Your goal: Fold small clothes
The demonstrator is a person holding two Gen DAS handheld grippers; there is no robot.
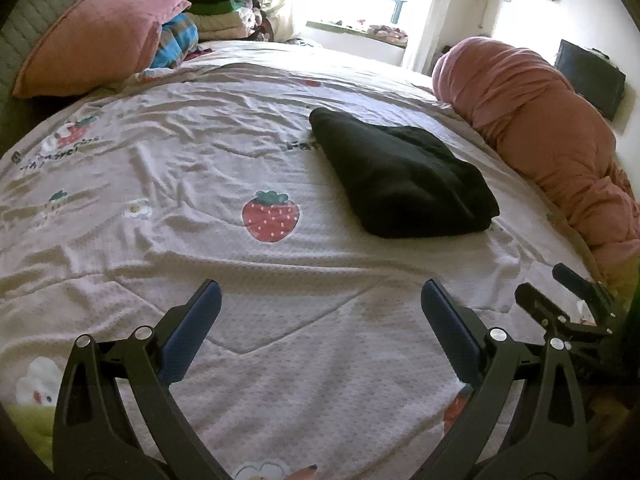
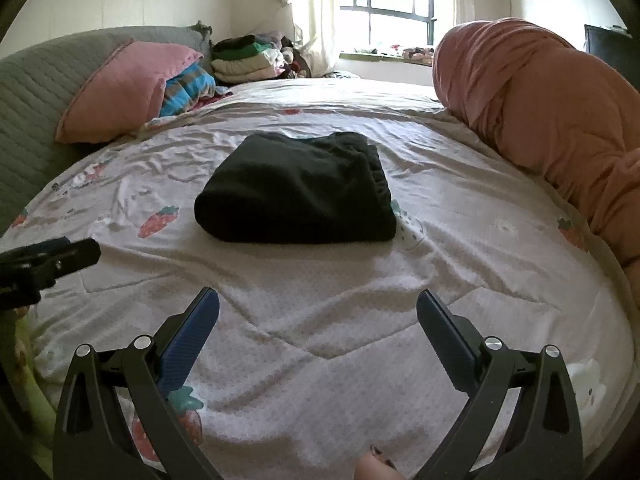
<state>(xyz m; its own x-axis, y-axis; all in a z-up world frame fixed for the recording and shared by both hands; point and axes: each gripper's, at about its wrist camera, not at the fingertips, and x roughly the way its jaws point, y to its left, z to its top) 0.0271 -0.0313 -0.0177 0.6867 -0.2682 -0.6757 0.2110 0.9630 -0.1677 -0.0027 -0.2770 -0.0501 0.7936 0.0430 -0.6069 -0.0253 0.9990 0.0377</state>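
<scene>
Both jaws stand wide apart and hold nothing: the left gripper point(image 1: 320, 296) and the right gripper point(image 2: 318, 304) hover over the quilted strawberry-print bedspread point(image 1: 160, 168). Ahead of the right jaws, and ahead and to the right of the left ones, lies the folded dark garment point(image 2: 296, 192), well apart from both. Its thick, soft fabric forms a rounded rectangular bundle, too dark to tell what kind of clothing it is.

Folded garment point(image 2: 294, 190) on the bedspread point(image 2: 320, 300), mid-bed, ahead of both tongs. Pillow point(image 2: 120, 88) behind and to the left, against the headboard point(image 2: 32, 92). Stack of folded clothes point(image 2: 244, 60) farther back beside the pillow. Rolled duvet point(image 2: 540, 100) along the right edge. Window point(image 2: 392, 0) behind the bed.
</scene>
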